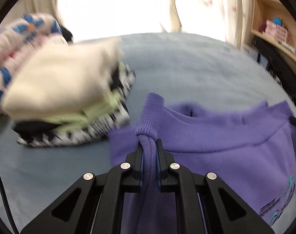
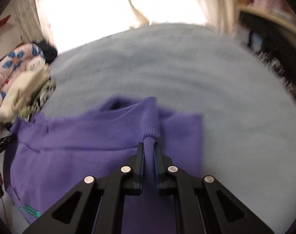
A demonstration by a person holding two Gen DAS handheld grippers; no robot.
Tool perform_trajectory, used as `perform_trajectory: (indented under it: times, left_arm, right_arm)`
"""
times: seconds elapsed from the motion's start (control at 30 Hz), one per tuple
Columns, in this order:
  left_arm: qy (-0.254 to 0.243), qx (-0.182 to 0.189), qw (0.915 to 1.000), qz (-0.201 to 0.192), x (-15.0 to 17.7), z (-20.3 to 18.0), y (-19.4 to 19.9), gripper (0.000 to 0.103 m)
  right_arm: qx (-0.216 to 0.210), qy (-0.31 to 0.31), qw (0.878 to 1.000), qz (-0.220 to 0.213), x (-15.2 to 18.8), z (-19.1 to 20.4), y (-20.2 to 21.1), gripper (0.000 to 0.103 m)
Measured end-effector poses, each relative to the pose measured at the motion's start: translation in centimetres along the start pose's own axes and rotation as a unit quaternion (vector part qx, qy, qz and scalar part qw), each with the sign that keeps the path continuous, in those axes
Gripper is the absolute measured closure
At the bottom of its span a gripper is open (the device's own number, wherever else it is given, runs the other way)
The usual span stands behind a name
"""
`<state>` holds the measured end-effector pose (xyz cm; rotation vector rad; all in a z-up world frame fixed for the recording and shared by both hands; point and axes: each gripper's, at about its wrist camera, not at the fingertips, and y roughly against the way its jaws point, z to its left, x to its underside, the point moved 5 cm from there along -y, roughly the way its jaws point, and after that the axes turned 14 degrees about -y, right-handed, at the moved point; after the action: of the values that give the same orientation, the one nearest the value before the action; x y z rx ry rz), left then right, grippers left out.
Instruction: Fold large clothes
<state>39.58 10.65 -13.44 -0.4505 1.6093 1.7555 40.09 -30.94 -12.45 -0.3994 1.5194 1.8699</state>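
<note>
- Left tongs (image 1: 149, 143) pinch a ribbed fold of the purple sweatshirt (image 1: 216, 136); right tongs (image 2: 148, 146) pinch another.
- The sweatshirt lies on the grey-blue bed (image 1: 186, 68) — near edge.
- Folded clothes stack (image 1: 66, 97) sits just beside it, leftward; flowered quilt (image 1: 15, 39) behind.
- Wooden shelves (image 1: 280, 29) stand past the bed's right edge.

Purple sweatshirt (image 1: 225, 136) on a pale blue-grey bedspread (image 1: 186, 68).
Teal and dark print on the sweatshirt; left of the sweatshirt was a stack (image 1: 70, 97): cream top, light green, black, black-and-white pattern. Behind the stack was a pink quilt (image 1: 15, 39) with blue flowers. Grippers black.
</note>
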Motion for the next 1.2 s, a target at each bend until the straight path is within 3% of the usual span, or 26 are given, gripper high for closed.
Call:
perform_trajectory:
  times: [0.07,0.17,0.23,0.3,0.43,0.57,0.73,0.8,0.9,1.03,1.2]
  left_arm:
    - [0.014,-0.006,0.9996,-0.023,-1.1,0.4,1.5,0.096]
    - [0.017,-0.051,0.9971,-0.053,-2.3,0.6,2.7,0.096]
    - [0.019,-0.078,0.9952,-0.056,-2.3,1.0,2.1,0.096]
    - [0.026,-0.090,0.9952,-0.030,-1.6,0.8,-0.6,0.096]
    - [0.029,-0.088,0.9946,0.048,1.6,0.4,-6.8,0.096]
    - [0.039,-0.077,0.9954,0.042,3.0,0.4,-8.4,0.095]
    - [0.072,-0.037,0.9961,0.034,3.2,1.8,-8.4,0.090]
    - [0.084,-0.019,0.9956,0.037,3.1,2.2,-7.8,0.086]
    - [0.093,-0.035,0.9941,0.045,2.5,2.6,-5.4,0.081]
    - [0.090,-0.035,0.9953,0.003,0.7,1.8,-0.2,0.080]
    - [0.067,0.033,0.9965,-0.037,-1.2,-5.7,4.6,0.079]
  right_arm:
    - [-0.009,-0.017,0.999,-0.035,-1.5,-0.2,2.3,0.096]
    - [0.001,-0.013,0.997,-0.071,-3.0,0.2,3.3,0.096]
    - [0.013,-0.021,0.997,-0.068,-3.6,0.4,1.6,0.096]
    - [0.031,-0.030,0.998,-0.049,-3.5,0.3,-1.2,0.096]
    - [0.092,-0.020,0.995,0.028,-0.2,-1.1,-8.6,0.096]
    - [0.092,-0.018,0.996,0.007,0.8,-1.7,-9.4,0.096]
    - [0.060,-0.045,0.997,0.021,0.2,-2.8,-9.6,0.093]
    - [0.063,-0.045,0.997,0.029,0.2,-2.3,-9.1,0.086]
    - [0.094,-0.037,0.995,0.029,-0.4,-1.5,-6.8,0.078]
    - [0.046,-0.036,0.998,-0.004,-0.5,1.6,-1.6,0.078]
    - [-0.027,-0.007,1.000,0.010,2.3,8.5,1.4,0.077]
